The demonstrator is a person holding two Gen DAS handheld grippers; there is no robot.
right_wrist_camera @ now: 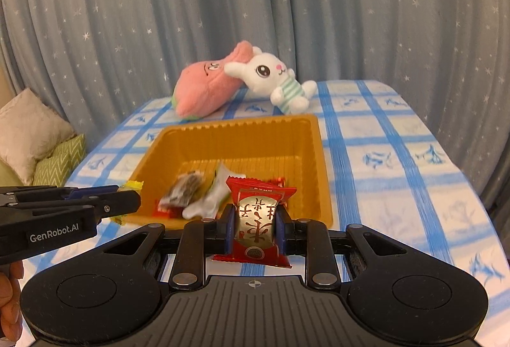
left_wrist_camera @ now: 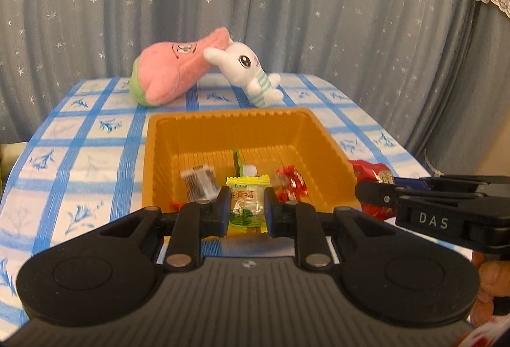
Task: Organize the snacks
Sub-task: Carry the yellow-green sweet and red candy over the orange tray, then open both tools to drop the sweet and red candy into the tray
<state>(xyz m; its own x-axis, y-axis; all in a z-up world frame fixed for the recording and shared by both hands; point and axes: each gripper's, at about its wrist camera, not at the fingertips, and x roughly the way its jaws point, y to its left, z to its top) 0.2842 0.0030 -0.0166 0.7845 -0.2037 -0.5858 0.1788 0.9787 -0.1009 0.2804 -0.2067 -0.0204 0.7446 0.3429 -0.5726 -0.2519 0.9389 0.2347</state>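
Left gripper (left_wrist_camera: 248, 206) clamped on a yellow-green candy (left_wrist_camera: 247, 203), held above the near rim of the orange tray (left_wrist_camera: 223, 120). Right gripper (right_wrist_camera: 253, 227) clamped on a red snack packet (right_wrist_camera: 256, 219), also at the tray's near edge. Several wrapped snacks (right_wrist_camera: 191, 192) lie inside the tray. Tray sits on the checked table (right_wrist_camera: 398, 155); two plush toys (left_wrist_camera: 210, 69) behind it.
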